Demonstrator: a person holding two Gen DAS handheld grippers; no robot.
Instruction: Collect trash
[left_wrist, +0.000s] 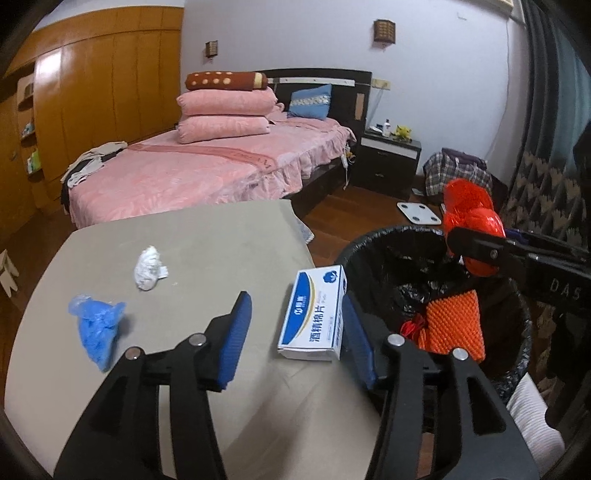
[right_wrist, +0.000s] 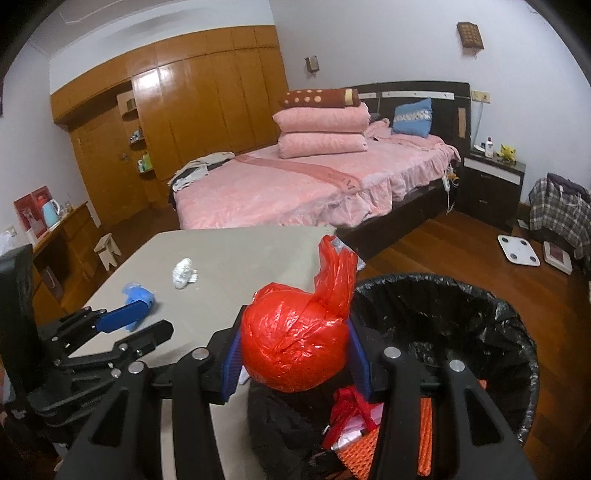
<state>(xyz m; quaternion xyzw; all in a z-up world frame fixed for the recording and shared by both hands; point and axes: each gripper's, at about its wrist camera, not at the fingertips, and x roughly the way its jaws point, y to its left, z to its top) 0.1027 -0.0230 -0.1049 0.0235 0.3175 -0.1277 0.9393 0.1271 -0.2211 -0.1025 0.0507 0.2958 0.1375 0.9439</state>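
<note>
My right gripper (right_wrist: 295, 354) is shut on a knotted red plastic bag (right_wrist: 299, 339) and holds it over the near rim of the black-lined trash bin (right_wrist: 509, 321). The bag also shows in the left wrist view (left_wrist: 471, 218), above the bin (left_wrist: 373, 251). Inside the bin lie orange foam netting (left_wrist: 456, 325) and red scraps. My left gripper (left_wrist: 295, 328) is open and empty over the grey table (left_wrist: 221, 236), next to a white and blue box (left_wrist: 317, 314). A crumpled white tissue (left_wrist: 149, 268) and a blue plastic wad (left_wrist: 98, 325) lie on the table.
The bin stands at the table's right edge. Behind the table is a pink bed (left_wrist: 207, 166) with stacked pillows, a dark nightstand (left_wrist: 389, 155), a white scale (left_wrist: 419, 212) on the wood floor, and a wooden wardrobe (right_wrist: 192, 118). A small stool (right_wrist: 107, 251) stands left.
</note>
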